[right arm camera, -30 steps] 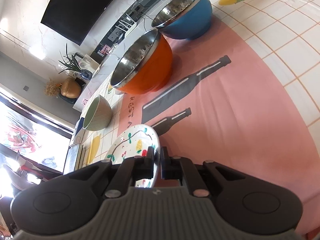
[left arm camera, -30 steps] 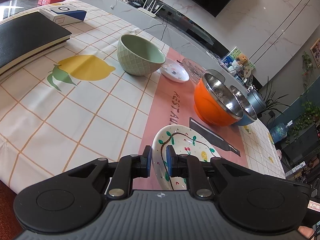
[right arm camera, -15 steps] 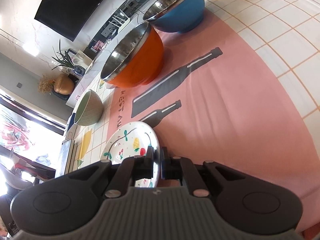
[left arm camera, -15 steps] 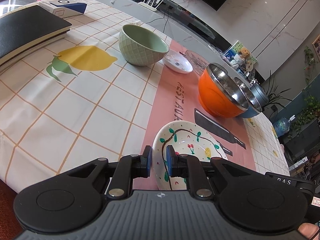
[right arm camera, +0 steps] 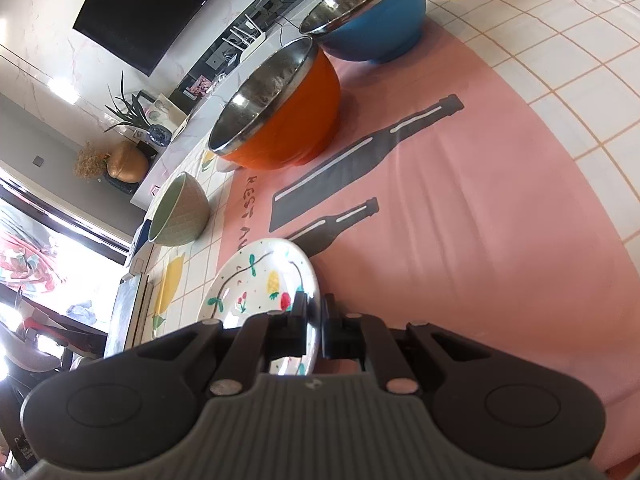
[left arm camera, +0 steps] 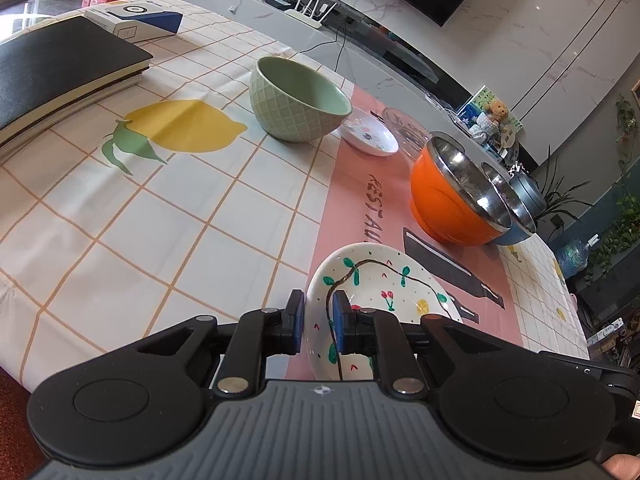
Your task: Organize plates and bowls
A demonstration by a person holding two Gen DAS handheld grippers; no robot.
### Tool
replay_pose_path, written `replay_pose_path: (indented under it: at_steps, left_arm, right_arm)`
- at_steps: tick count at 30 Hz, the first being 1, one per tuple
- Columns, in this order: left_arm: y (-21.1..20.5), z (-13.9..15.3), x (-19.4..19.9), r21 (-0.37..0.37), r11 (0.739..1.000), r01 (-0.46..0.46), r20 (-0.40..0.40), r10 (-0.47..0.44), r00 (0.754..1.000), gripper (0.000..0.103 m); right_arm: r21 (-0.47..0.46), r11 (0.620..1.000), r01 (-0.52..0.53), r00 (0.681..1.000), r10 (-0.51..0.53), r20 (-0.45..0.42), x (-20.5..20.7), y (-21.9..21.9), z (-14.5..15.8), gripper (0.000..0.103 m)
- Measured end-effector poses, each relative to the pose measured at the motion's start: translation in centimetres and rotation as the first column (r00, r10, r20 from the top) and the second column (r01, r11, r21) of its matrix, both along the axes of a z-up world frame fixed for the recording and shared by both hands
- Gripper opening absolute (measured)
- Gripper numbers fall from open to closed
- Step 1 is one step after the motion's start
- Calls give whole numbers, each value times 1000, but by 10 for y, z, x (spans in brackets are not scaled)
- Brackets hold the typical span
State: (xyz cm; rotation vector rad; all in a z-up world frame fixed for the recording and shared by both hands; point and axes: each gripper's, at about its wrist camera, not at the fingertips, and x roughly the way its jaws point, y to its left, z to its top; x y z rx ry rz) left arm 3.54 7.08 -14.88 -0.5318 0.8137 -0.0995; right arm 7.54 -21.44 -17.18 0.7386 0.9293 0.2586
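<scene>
Right gripper (right arm camera: 314,322) clamped on the near rim of the painted plate (right arm camera: 264,284), one finger above the rim, one below, jaws nearly closed with only the rim's thickness between them. Left gripper (left arm camera: 316,322) straddles the same plate's (left arm camera: 376,284) opposite rim, blue pads (left arm camera: 340,320) set narrowly apart with the rim between them; whether the pads actually press on it cannot be told. The plate sits at the near edge of the pink strip of the tablecloth (left arm camera: 160,220), directly ahead of both grippers' fingertips. Beyond the plate from the right gripper: orange steel-lined bowl (right arm camera: 280,116), with the blue bowl (right arm camera: 368,16) just behind it, close or touching. Up and left of the right fingertips stands the green ceramic bowl (right arm camera: 180,212), apart from the plate. From the left gripper, the green bowl (left arm camera: 298,100) is far ahead, with a small white dish (left arm camera: 370,136) just beside it and a clear glass plate (left arm camera: 404,128) partly behind that; orange bowl (left arm camera: 456,196) ahead to the right. Black notebook (left arm camera: 60,64) far left.
</scene>
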Motion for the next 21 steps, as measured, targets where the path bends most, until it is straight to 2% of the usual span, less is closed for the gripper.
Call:
replay_pose_path:
  at_steps: [5,9,11,12,21]
  left_arm:
    - [1,0,1,-5,1000,1,-6,-1,1000,17]
    - [5,4,0,4,1000,-16,-5,16,1000,27]
    - [7,9,0,15,1000,-24,2,24,1000,31]
    - [8,12,-1,23,999,-23,9,23,1000,33]
    - [2,58,20,86,996,37,84,-45,995,36]
  right_arm:
    - [-9,1000,-9,1000,9,3,0,2,1,7]
    - [-30,999,-17,1000,18,20,-2,3,6,12]
    - [-41,999,-10,999,12,42,-3,1,12,25]
    - [-50,999,-5,998,7,55,-4,1,15,26]
    - [-141,990,0,984,26,179,2,-10,50,28]
